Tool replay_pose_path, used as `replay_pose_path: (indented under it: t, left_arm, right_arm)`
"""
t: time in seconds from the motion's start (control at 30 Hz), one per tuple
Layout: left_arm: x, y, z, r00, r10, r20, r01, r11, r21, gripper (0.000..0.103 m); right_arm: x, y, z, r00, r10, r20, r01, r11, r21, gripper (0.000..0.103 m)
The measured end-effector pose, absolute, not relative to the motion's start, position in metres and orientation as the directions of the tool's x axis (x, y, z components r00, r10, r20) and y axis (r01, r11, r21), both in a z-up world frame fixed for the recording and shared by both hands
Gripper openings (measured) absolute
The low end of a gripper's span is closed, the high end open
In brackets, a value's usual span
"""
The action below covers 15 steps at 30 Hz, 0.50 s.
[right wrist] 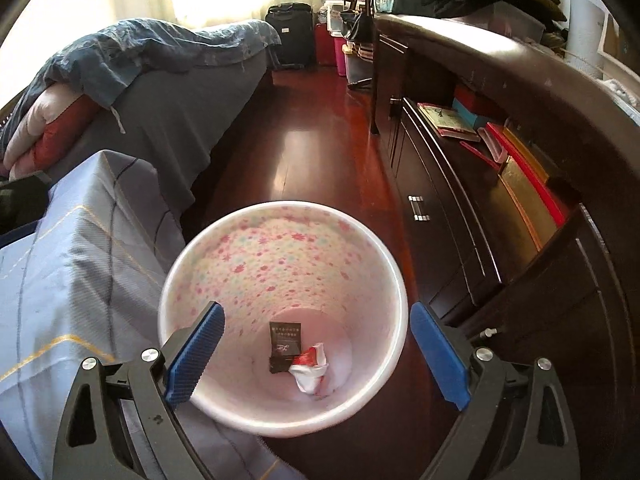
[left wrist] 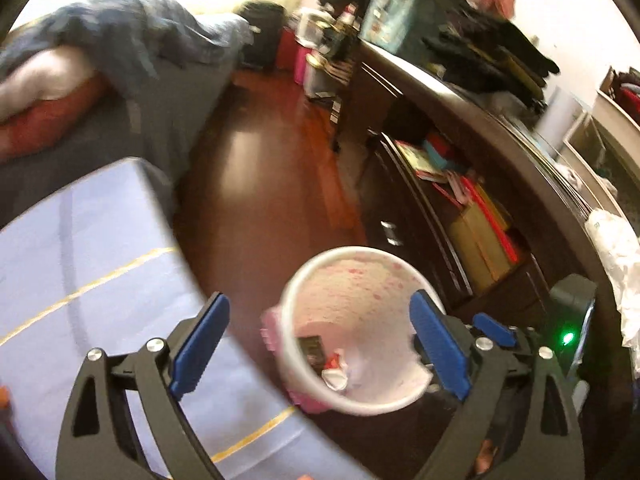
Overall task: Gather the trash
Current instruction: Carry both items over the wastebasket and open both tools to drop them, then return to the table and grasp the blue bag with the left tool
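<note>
While upright, bin (right wrist: 280, 312) opens upward, holding trash (right wrist: 310, 370).

The left tool (left wrist: 320, 344) has black plastic arms with triangular cut-outs, round silver screws at the joints and blue ribbed pads (left wrist: 200, 344). The right tool (right wrist: 316, 356) is built the same: black frame, silver screws, blue ridged pads (right wrist: 196, 356).
</note>
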<state>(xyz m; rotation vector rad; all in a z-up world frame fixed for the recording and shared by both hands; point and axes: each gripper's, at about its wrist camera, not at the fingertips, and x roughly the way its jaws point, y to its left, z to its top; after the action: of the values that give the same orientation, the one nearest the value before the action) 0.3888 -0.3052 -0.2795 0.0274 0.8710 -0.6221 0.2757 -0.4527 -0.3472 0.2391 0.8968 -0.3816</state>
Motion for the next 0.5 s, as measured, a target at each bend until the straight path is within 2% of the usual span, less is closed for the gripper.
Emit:
replay_pose_path:
  t: [0.13, 0.33, 0.4, 0.5]
  left_arm:
    - [0.365, -0.255, -0.262, 0.595, -0.405, -0.694, 0.439, 0.887, -0.141, 0.098]
    - [0.327, -0.164, -0.249, 0.719, -0.176, -0.673, 0.246, 0.969, 0.010, 0.100]
    - [0.317, -0.129, -0.247, 0.740, -0.096, -0.666, 0.158, 0.987, 0.033, 0.100]
    - [0.308, -0.084, -0.245, 0.740, -0.040, -0.672, 0.071, 0.997, 0.019, 0.100]
  right_arm:
    - [0.266, -0.423, -0.323, 0.581, -0.192, -0.791, 0.382, 0.922, 0.057, 0.098]
    - [0.251, -0.350, -0.289, 0.647, -0.075, -0.759, 0.231, 0.968, 0.101, 0.099]
    - [0.248, -0.323, -0.281, 0.661, -0.025, -0.750, 0.171, 0.978, 0.119, 0.099]
    - [0.248, -0.289, -0.272, 0.673, 0.033, -0.739, 0.091, 0.988, 0.127, 0.099]
